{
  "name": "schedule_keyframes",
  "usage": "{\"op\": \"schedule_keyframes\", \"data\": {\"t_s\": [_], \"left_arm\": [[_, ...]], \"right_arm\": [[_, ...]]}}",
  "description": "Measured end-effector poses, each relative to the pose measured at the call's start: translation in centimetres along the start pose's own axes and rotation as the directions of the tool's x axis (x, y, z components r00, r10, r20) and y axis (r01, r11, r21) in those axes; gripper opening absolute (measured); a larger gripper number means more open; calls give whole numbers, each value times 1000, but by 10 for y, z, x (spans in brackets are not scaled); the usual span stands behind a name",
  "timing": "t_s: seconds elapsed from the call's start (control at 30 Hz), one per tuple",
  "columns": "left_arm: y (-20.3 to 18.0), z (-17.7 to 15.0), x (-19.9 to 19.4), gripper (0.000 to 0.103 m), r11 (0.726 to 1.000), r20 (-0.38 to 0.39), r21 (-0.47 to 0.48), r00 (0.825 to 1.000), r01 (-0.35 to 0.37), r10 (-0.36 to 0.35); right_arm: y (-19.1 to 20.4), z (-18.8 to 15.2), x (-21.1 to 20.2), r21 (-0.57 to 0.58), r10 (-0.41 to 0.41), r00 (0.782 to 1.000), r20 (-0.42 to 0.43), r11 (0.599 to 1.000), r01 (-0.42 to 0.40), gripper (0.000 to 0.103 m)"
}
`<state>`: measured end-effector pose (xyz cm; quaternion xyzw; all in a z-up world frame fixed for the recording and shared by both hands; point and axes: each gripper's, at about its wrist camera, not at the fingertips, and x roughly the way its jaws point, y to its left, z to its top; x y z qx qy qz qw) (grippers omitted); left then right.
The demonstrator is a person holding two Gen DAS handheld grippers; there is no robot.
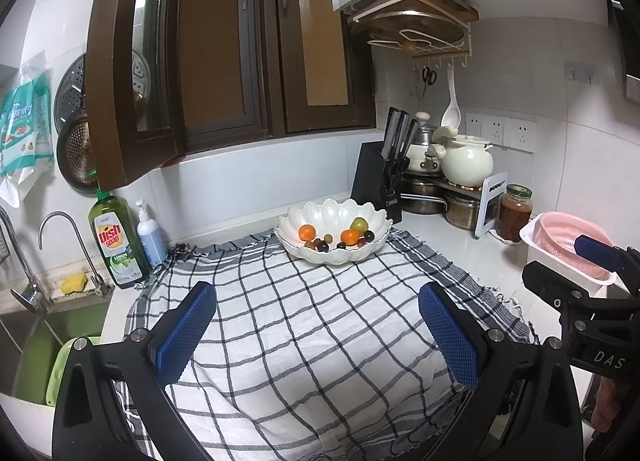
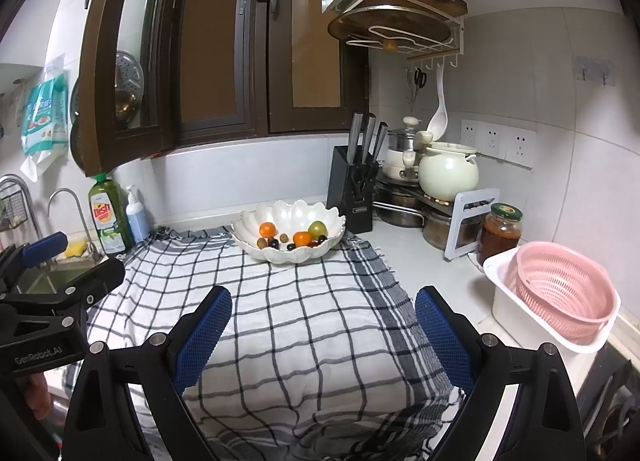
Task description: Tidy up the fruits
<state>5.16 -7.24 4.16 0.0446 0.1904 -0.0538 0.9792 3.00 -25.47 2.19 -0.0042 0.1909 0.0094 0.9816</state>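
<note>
A white scalloped bowl (image 1: 376, 213) (image 2: 276, 211) stands at the far edge of a checked cloth (image 1: 304, 309) (image 2: 296, 301). It holds two oranges (image 1: 307, 232) (image 2: 267, 228), a green-red fruit (image 1: 359, 224) (image 2: 317, 227) and several dark grapes (image 1: 322, 246) (image 2: 273, 243). My left gripper (image 1: 318, 331) is open and empty above the near cloth. My right gripper (image 2: 324, 327) is open and empty over the cloth too. Each gripper shows at the other view's edge.
A pink colander (image 2: 560, 289) (image 1: 572, 241) sits in a white tub (image 2: 504, 301) at the right. A knife block (image 1: 376, 177), pots, a jar (image 2: 500, 229) stand behind. Dish soap (image 1: 114, 241) and a sink (image 1: 36, 341) are at the left.
</note>
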Motion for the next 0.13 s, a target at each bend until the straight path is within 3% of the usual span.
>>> {"op": "schedule_keyframes", "data": {"t_s": [0.13], "left_arm": [[0, 0, 0, 103, 1000, 1, 1, 1000, 1, -1]], "right_arm": [[0, 0, 0, 2, -1, 1000, -3, 1000, 1, 94]]}}
